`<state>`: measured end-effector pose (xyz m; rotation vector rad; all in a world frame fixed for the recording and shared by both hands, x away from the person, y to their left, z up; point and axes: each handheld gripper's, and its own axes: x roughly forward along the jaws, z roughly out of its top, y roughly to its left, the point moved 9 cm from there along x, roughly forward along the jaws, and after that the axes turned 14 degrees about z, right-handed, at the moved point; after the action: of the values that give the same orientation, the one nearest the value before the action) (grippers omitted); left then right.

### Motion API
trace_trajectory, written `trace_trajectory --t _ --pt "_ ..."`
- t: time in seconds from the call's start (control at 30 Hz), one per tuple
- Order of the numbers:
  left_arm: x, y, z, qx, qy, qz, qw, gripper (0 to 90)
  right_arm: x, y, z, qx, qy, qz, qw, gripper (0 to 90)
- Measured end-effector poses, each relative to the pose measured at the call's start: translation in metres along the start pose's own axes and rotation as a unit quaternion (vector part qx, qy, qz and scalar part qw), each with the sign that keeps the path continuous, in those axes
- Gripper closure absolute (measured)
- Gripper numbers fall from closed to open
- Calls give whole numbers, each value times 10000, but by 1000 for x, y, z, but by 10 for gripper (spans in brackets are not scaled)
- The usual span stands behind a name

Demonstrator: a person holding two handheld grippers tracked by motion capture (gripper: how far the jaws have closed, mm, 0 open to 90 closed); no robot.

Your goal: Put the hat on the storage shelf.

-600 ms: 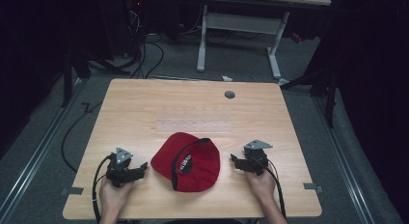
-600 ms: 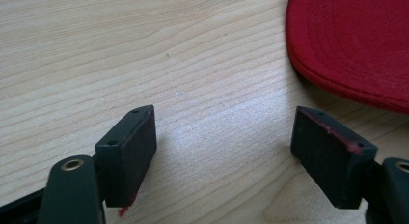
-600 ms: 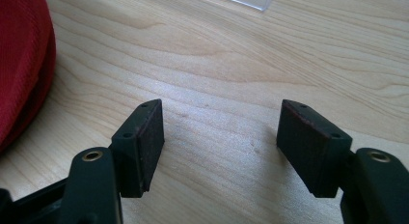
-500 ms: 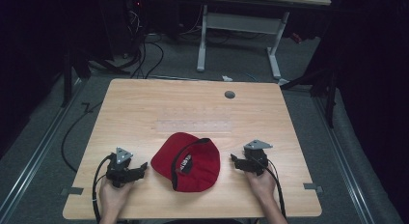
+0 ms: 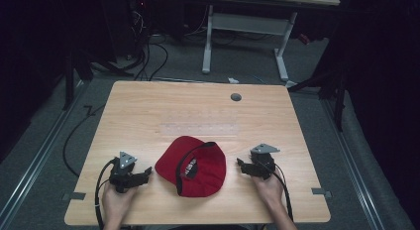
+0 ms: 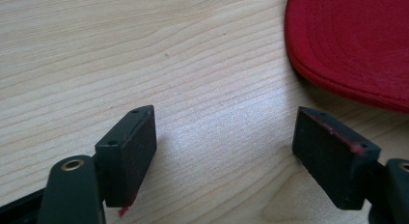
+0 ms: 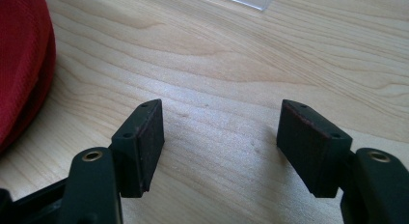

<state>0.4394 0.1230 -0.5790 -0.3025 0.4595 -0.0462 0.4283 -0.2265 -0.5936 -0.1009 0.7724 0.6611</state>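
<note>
A red cap (image 5: pixel 193 165) lies upside down near the table's front edge, its black inner band facing up. My left gripper (image 5: pixel 146 172) rests on the wood just left of the cap, jaws open and empty. In the left gripper view the gripper (image 6: pixel 224 159) points at bare wood, with the cap's red brim (image 6: pixel 352 45) at the upper right. My right gripper (image 5: pixel 239 165) sits just right of the cap, also open and empty. The right gripper view has the gripper (image 7: pixel 222 147) over bare wood, the cap's red fabric (image 7: pixel 21 64) at the left edge.
The wooden table (image 5: pixel 198 111) has a grey round cable port (image 5: pixel 236 97) at the back right and a faint clear sheet (image 5: pixel 200 128) in the middle. A second desk's white legs (image 5: pixel 245 31) and floor cables (image 5: pixel 148 51) lie beyond the far edge.
</note>
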Motion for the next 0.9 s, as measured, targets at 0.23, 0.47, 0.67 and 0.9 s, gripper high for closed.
trace_trajectory --t 0.23,0.47,0.67,0.9 --pt "0 0 0 -7 8 -6 10000 235 -1 2 -1 -20 -9 54 10000 357" --pt "0 0 0 -5 11 -10 10000 234 -4 6 -1 -47 -82 105 9999 364" --pt "0 0 0 -1 14 -10 10000 233 -13 13 7 55 -350 348 9988 369" --pt "0 0 0 -6 13 -8 10000 233 -19 23 15 -13 -361 549 9978 356"
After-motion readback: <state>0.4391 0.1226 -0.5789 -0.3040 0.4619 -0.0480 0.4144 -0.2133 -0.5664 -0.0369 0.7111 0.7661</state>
